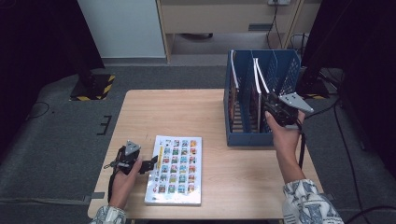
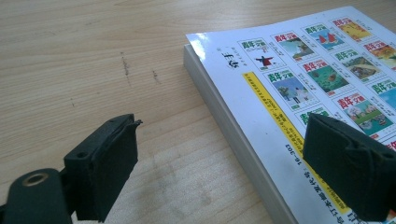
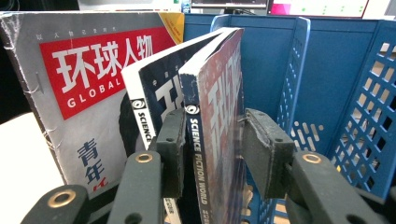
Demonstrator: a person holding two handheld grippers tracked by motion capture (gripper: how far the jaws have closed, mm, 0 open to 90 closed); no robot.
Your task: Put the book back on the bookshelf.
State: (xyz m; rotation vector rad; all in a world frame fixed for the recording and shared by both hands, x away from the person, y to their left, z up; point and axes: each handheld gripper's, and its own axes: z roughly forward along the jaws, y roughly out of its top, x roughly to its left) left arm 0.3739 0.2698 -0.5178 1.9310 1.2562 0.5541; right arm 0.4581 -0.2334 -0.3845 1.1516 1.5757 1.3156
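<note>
A thick magazine (image 1: pixel 173 170) with a grid of small cover pictures lies flat on the wooden table (image 1: pixel 187 112). My left gripper (image 1: pixel 152 164) rests at its left edge, open. In the left gripper view one jaw stands over the bare wood and the other over the magazine's (image 2: pixel 299 70) cover, so the left gripper (image 2: pixel 223 126) straddles the spine edge. My right gripper (image 1: pixel 270 105) reaches into the blue file box (image 1: pixel 250 139). There an upright "Science Fiction World" magazine (image 3: pixel 219 93) stands between the right gripper's (image 3: pixel 215 114) jaws, which look slightly apart from its covers.
Beside the magazine between the jaws stand a second "Science" magazine (image 3: pixel 149 88) and a grey and red "Global" magazine (image 3: pixel 93 70). The box's blue dividers and lattice wall (image 3: pixel 369 107) rise to the right. Cables trail over the dark floor (image 1: pixel 60 140) around the table.
</note>
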